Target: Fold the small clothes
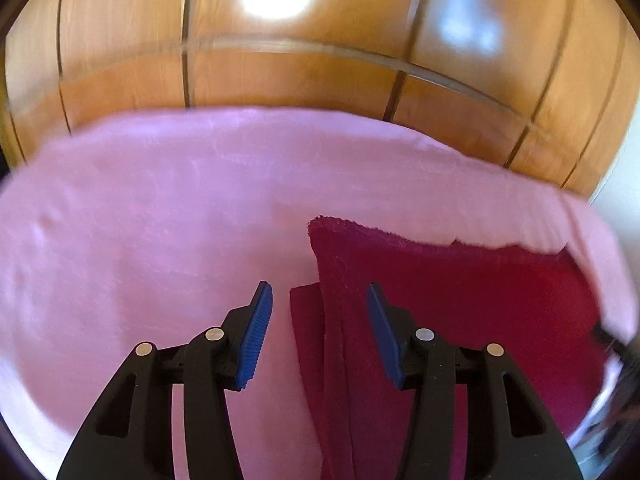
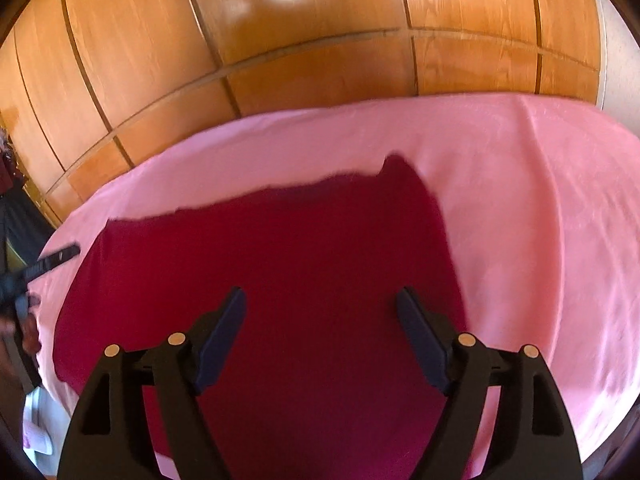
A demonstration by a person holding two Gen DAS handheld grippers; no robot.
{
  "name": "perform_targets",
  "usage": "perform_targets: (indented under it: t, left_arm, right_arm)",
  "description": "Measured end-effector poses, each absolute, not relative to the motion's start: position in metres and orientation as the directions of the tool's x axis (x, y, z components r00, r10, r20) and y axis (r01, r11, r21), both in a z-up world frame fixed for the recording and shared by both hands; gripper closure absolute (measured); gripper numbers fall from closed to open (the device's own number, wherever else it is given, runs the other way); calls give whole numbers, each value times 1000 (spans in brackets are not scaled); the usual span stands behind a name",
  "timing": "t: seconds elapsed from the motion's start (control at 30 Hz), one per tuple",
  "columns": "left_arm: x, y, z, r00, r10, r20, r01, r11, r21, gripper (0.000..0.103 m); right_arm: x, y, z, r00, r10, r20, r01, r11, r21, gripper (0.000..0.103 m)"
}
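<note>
Crimson, napped cloth (image 2: pixel 280 280) lies flat on the pink fleece bed cover (image 2: pixel 540 200), folded layers at its left edge. I see my left tool (image 1: pixel 316 328) and right tool (image 2: pixel 320 332) above it, jaws apart, empty.

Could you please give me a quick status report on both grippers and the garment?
Left gripper open, empty, over garment's edge. Right gripper open, empty. Dark red garment lying on pink cover. Nothing in the way.
</note>
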State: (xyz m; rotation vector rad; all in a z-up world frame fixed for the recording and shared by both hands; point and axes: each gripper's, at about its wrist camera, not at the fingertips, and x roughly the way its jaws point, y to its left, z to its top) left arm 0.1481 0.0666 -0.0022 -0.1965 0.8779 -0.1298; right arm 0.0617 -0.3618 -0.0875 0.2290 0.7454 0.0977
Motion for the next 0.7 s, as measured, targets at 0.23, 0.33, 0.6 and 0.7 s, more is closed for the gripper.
perform_targets:
  t: [0.23,0.33,0.6,0.7]
  left_arm:
    - [188,74,-15,554,-335,-762,34,924,-382,55]
    - [204,62,-30,504,-312,-805,17,936,-352,63]
    - [188,40,2,694,-192,-694,30,971,-239,96]
    - [199,26,-15,671,-100,-734,20,993,-117,96]
  right_arm:
    - [58,-353,-95,738,164,-655,-10,973,232,16]
    - [59,-353,-97,741,167,-651,-6,970,242,15]
    - [56,-359,-87,763,171,-624,-12,968,251,15]
    - [66,-359,-97,743,155,-651,6,971,238,15]
